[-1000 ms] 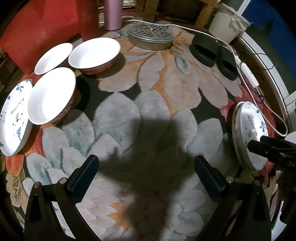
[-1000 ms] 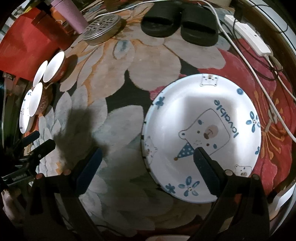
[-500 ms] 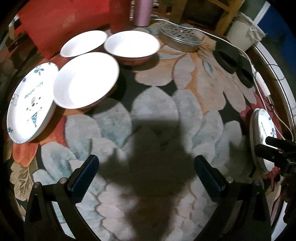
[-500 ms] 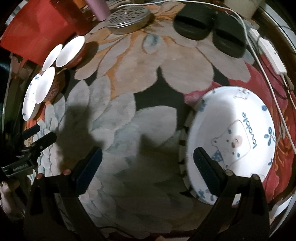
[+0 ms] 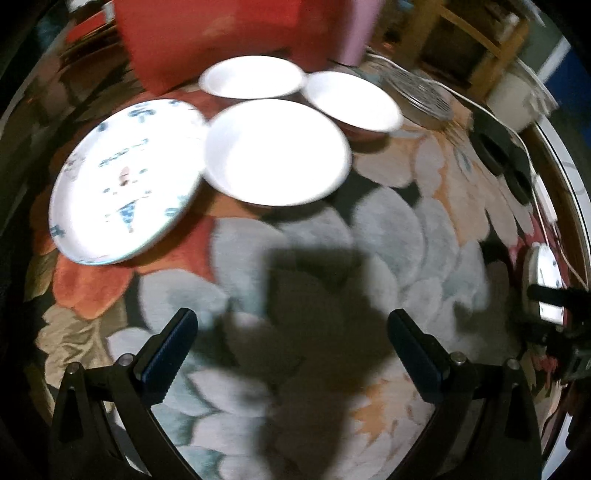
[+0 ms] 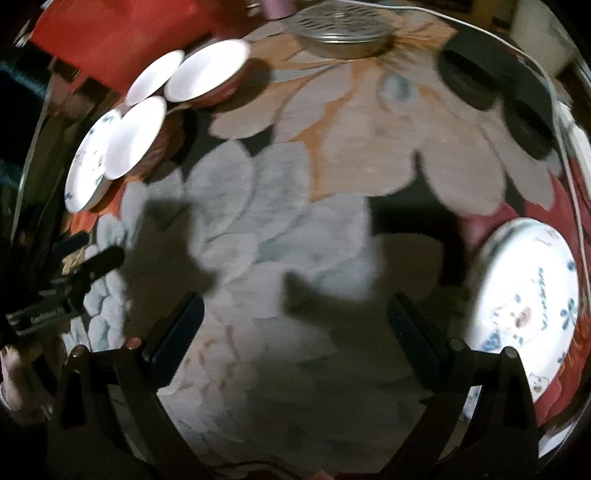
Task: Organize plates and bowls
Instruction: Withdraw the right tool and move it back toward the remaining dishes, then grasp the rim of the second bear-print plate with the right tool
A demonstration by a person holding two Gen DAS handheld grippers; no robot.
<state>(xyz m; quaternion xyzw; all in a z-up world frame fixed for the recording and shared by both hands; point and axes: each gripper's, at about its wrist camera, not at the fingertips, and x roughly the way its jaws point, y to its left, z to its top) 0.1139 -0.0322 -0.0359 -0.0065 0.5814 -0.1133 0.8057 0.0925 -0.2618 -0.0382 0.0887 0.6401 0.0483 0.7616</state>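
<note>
While nothing is gripped yet, the dishes sit in two places on a floral rug (image 5: 388,229). In the left wrist view a cluster fills the upper left of the frame: a printed plate (image 5: 125,181) at the left, a large white bowl (image 5: 277,151) just beside it and seeming to overlap its right rim, and two more bowls behind, one at upper centre (image 5: 253,76) and one to its right (image 5: 354,101). A second printed plate (image 6: 528,306) lies alone at the right edge of the right wrist view, well apart from the cluster; in the left view it is only a sliver at the far right.

The left tool (image 5: 291,343) has its jaws wide apart and empty over bare rug, with the cluster ahead and to its left. The right tool (image 6: 295,325) is likewise spread and empty, with the lone plate just beside and beyond its right finger (image 6: 413,332).

My reading is that stacking has not started, and the coming move turns on which tool is nearer which group: the left one is nearer the bowls and first plate, the right one nearer the lone plate. The plates lie flat, so a jaw would have to meet a rim edge-on.

Past the dishes, at the top of both frames, are a round metal grate (image 6: 340,35), dark slippers (image 6: 476,81), a white cable (image 5: 495,118) and a red box (image 5: 221,33). Both views are motion-blurred.
</note>
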